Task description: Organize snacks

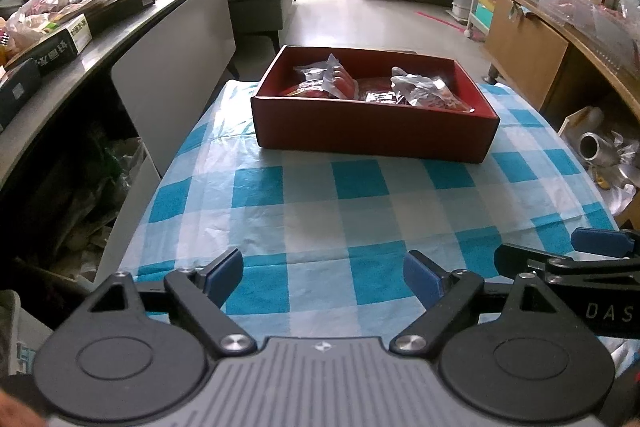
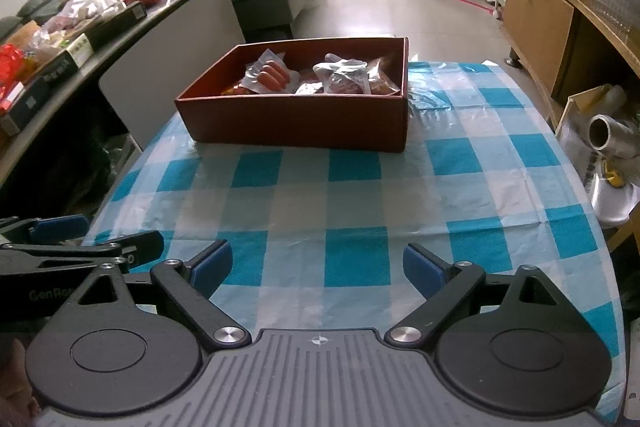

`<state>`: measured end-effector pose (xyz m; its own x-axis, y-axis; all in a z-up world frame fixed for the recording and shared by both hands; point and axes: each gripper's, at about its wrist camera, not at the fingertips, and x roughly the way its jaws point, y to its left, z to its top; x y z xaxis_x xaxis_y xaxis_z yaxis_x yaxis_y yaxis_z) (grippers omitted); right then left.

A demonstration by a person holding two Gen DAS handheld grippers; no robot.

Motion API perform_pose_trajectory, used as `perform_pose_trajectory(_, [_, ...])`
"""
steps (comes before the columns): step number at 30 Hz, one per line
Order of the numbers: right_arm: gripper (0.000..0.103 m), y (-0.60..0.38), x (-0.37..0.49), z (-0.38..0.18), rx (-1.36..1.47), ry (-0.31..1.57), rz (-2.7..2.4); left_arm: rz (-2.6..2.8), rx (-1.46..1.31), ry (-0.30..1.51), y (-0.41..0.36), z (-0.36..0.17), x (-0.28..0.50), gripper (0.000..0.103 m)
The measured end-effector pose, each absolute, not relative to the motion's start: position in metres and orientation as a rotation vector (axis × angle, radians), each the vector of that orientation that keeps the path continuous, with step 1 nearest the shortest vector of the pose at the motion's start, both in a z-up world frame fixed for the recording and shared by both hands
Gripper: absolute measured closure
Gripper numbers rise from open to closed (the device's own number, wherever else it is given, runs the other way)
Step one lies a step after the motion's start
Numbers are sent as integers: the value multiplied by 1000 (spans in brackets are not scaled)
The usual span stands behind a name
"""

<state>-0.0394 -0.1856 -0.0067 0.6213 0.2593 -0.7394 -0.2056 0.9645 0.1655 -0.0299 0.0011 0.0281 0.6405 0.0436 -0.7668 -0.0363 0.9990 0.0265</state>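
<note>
Snacks (image 1: 376,87) sit packed in red box (image 1: 372,131) at surface (image 1: 320,211) far end, so left claw (image 1: 323,277) and right claw (image 2: 317,269) hang released, empty, near edge.

A table covered by a blue-and-white checked cloth (image 1: 360,195) fills the area ahead of both tongs. One red box (image 1: 372,131), holding wrapped snack packets (image 2: 272,75), rests directly on the cloth, well beyond the fingertips. The intervening checked surface lies bare.
</note>
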Motion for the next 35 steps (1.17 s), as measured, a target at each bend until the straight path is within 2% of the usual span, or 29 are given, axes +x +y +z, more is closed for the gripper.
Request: perform_pose_trajectory(35, [7,-181,-38,-11,49,882,285,75,22,884,2,24,-28,20])
